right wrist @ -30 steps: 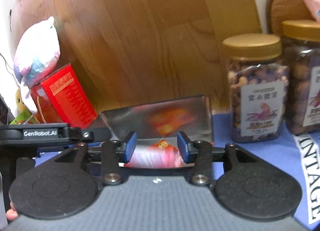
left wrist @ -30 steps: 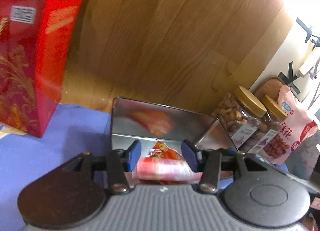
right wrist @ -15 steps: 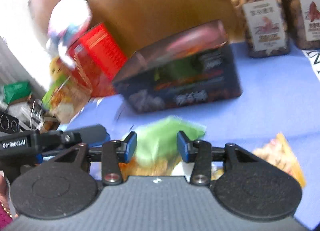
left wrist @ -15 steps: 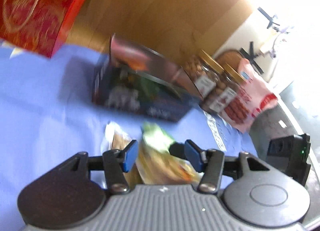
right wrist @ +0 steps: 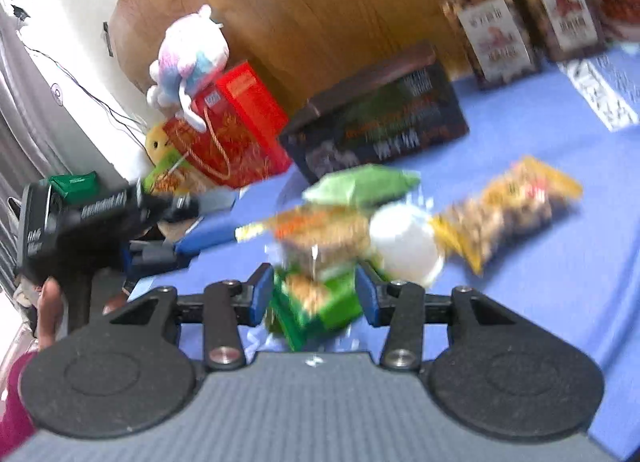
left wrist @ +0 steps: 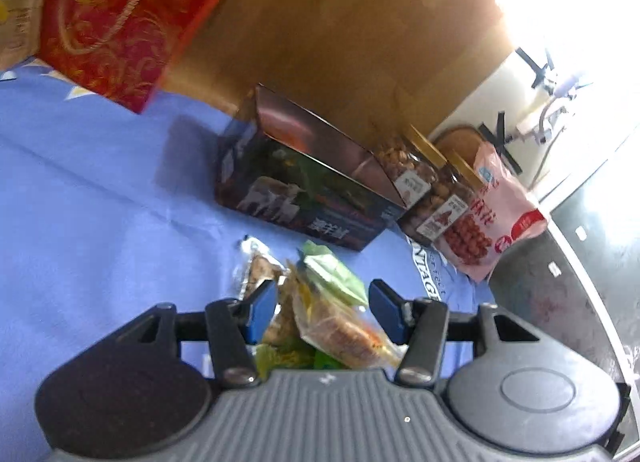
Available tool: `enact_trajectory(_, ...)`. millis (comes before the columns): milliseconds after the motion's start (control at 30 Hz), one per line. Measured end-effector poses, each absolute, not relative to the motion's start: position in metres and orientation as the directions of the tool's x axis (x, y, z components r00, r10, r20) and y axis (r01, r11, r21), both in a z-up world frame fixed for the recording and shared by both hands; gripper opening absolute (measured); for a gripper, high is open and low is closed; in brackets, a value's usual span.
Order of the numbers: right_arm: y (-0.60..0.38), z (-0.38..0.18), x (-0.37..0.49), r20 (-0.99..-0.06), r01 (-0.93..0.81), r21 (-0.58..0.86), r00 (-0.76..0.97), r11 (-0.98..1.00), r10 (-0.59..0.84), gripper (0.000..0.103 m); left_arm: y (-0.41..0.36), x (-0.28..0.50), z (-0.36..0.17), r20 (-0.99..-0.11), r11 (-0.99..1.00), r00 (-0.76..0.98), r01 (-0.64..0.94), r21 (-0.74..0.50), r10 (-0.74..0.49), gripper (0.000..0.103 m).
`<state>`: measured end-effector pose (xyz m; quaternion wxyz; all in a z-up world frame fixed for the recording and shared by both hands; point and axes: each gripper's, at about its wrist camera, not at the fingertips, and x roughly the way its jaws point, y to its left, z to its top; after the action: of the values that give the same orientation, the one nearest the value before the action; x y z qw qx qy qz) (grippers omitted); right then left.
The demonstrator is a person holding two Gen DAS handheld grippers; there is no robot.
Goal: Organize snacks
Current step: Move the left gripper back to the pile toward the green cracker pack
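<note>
A dark printed box (left wrist: pixel 308 198) with its shiny lid up stands on the blue cloth; it also shows in the right wrist view (right wrist: pixel 384 122). A pile of snack packets lies in front of it: a green packet (left wrist: pixel 334 272), a clear packet of brown biscuit (left wrist: pixel 340 332) and a small clear one (left wrist: pixel 256 266). My left gripper (left wrist: pixel 324 312) is open over the pile. My right gripper (right wrist: pixel 314 296) is open, with a green packet (right wrist: pixel 316 308) between its fingers. A yellow packet (right wrist: pixel 512 206) and a white round thing (right wrist: pixel 404 242) lie to the right.
A red gift box (left wrist: pixel 120 18) stands at the back left with a plush toy (right wrist: pixel 192 50) on it. Two nut jars (left wrist: pixel 424 186) and a pink bag (left wrist: pixel 492 218) stand right of the dark box. A wooden board (left wrist: pixel 340 34) backs the table.
Both grippers have pulled back from over the open box and come down toward the pile of packets. The red packet seen between the fingers earlier is gone from view.
</note>
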<state>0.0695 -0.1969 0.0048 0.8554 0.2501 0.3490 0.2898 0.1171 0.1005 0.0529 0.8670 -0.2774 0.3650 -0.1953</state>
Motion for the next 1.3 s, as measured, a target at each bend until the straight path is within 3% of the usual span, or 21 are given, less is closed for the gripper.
enact_trajectory(167, -0.218, -0.007, 0.091, -0.411, -0.182, 0.778, 0.576, 0.601, 0.707, 0.047, 0.085, 0.129, 0.045, -0.552, 0.774, 0.621, 0.146, -0.616, -0.557, 0.048)
enact_trajectory(233, -0.219, -0.015, 0.102, -0.432, -0.131, 0.795, 0.562, 0.592, 0.705, 0.046, 0.082, 0.132, 0.038, -0.559, 0.76, 0.597, 0.139, -0.635, -0.575, 0.037)
enact_trajectory(267, -0.218, -0.02, 0.106, -0.418, -0.119, 0.819, 0.547, 0.561, 0.726, 0.04, 0.082, 0.132, 0.034, -0.565, 0.759, 0.592, 0.128, -0.638, -0.575, 0.034)
enact_trajectory(300, -0.217, -0.023, 0.108, -0.39, -0.12, 0.844, 0.53, 0.522, 0.753, 0.023, 0.082, 0.13, 0.03, -0.574, 0.767, 0.594, 0.118, -0.631, -0.564, 0.028)
enact_trajectory(433, -0.21, -0.01, 0.104, -0.372, -0.184, 0.836, 0.502, 0.517, 0.781, 0.019, 0.091, 0.112, 0.03, -0.541, 0.737, 0.608, 0.111, -0.667, -0.581, 0.022)
enact_trajectory(600, -0.196, 0.02, 0.105, -0.328, -0.291, 0.811, 0.492, 0.507, 0.807, 0.019, 0.1, 0.098, 0.065, -0.494, 0.752, 0.675, 0.138, -0.644, -0.547, 0.022)
enact_trajectory(767, -0.185, 0.058, 0.142, -0.296, -0.382, 0.747, 0.541, 0.544, 0.787, 0.019, 0.1, 0.138, 0.102, -0.439, 0.779, 0.737, 0.188, -0.598, -0.514, 0.022)
enact_trajectory(900, -0.178, 0.072, 0.187, -0.321, -0.396, 0.677, 0.599, 0.62, 0.734, 0.019, 0.093, 0.196, 0.106, -0.441, 0.804, 0.752, 0.195, -0.562, -0.491, 0.022)
enact_trajectory(1100, -0.16, 0.045, 0.253, -0.426, -0.337, 0.625, 0.609, 0.704, 0.669, 0.019, 0.092, 0.264, 0.077, -0.5, 0.826, 0.744, 0.122, -0.551, -0.444, 0.022)
enact_trajectory(1200, -0.148, 0.035, 0.264, -0.477, -0.327, 0.568, 0.616, 0.755, 0.626, 0.02, 0.091, 0.277, 0.064, -0.545, 0.853, 0.741, 0.07, -0.517, -0.392, 0.028)
enact_trajectory(1300, -0.145, 0.044, 0.254, -0.46, -0.36, 0.503, 0.658, 0.786, 0.596, 0.029, 0.095, 0.272, 0.065, -0.532, 0.857, 0.755, 0.077, -0.51, -0.384, 0.032)
